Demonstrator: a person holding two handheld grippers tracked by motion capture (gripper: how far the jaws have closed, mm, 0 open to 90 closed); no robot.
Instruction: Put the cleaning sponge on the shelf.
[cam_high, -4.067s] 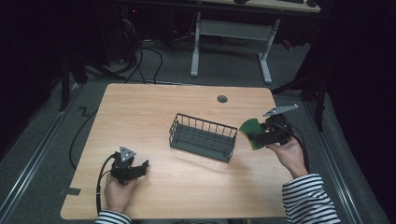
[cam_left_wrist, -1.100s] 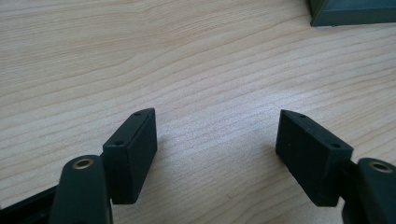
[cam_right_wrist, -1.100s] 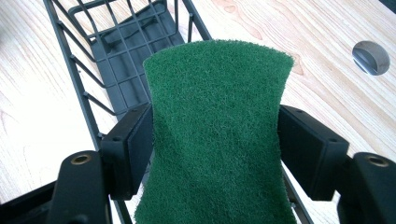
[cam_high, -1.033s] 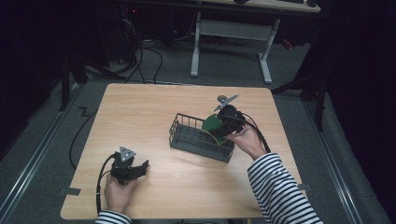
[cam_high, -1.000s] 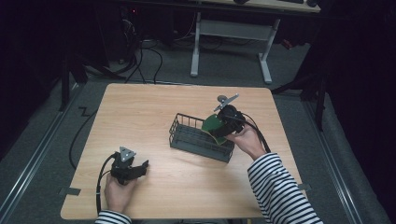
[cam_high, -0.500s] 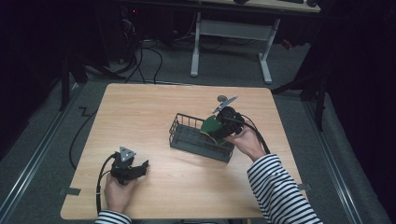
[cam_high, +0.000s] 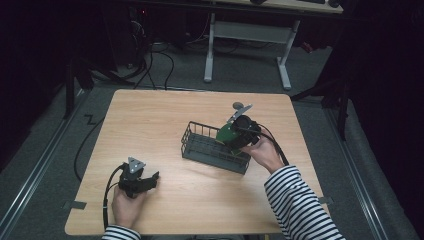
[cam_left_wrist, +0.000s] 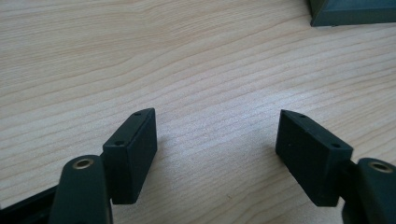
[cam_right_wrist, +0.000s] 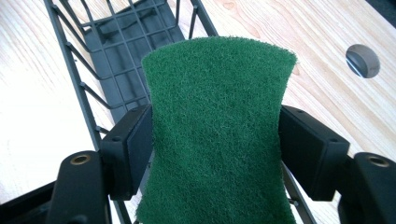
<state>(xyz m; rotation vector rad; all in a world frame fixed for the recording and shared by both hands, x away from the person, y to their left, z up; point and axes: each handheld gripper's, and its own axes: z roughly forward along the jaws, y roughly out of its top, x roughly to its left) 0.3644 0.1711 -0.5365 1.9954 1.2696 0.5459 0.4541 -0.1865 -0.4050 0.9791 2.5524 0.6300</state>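
A green scouring pad (cam_right_wrist: 217, 130) is pinched across its waist between the jaws of my right gripper (cam_right_wrist: 215, 144), which is shut on it. In the high view that right gripper (cam_high: 235, 137) holds the green pad (cam_high: 227, 135) over the right end of a dark wire basket (cam_high: 200, 146) in the middle of the wooden table (cam_high: 165, 115). The basket (cam_right_wrist: 116, 51) lies just below and beyond the pad in the right gripper view. My left gripper (cam_high: 149, 179) rests near the table's front left, and its jaws (cam_left_wrist: 217, 140) stand open with only bare wood between them.
A round grey cable hole (cam_high: 238, 105) sits in the table behind the basket, also seen as a hole (cam_right_wrist: 363, 60) at the right. A corner of the basket (cam_left_wrist: 350, 11) shows far ahead of the left gripper. A desk frame (cam_high: 250, 40) stands beyond the table.
My right gripper with the green pad came from the table's right side to the basket's right end. In the last second it has barely shifted. The left gripper has stayed put.
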